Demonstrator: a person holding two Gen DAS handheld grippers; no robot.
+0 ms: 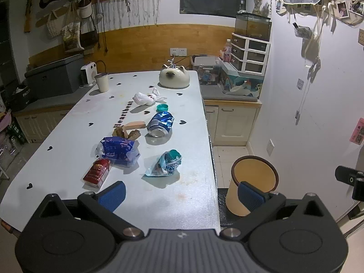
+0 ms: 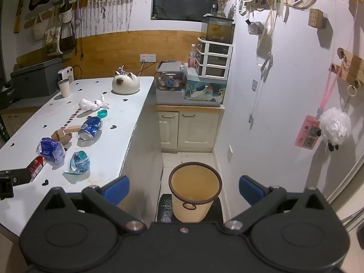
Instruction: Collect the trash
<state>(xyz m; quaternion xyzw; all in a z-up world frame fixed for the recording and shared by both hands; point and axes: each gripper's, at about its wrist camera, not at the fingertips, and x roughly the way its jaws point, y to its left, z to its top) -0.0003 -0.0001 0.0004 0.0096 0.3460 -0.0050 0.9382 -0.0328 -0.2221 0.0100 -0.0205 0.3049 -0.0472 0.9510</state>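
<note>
Gaping wide and empty, both grippers' blue ribbed fingers [image 1: 113,195] [image 2: 252,190] face crumpled can [image 1: 160,124], round bin [image 2: 195,190].

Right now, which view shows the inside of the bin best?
The right wrist view: the bin sits centred, its whole rim and inside visible. In the left wrist view a blue pad covers part of the bin.

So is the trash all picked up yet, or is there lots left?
Nothing looks done: the bin looks empty. Nothing is in hand, as the left gripper and right gripper are open. The crushed can, blue packet, red box and white bag wait on the table.
</note>
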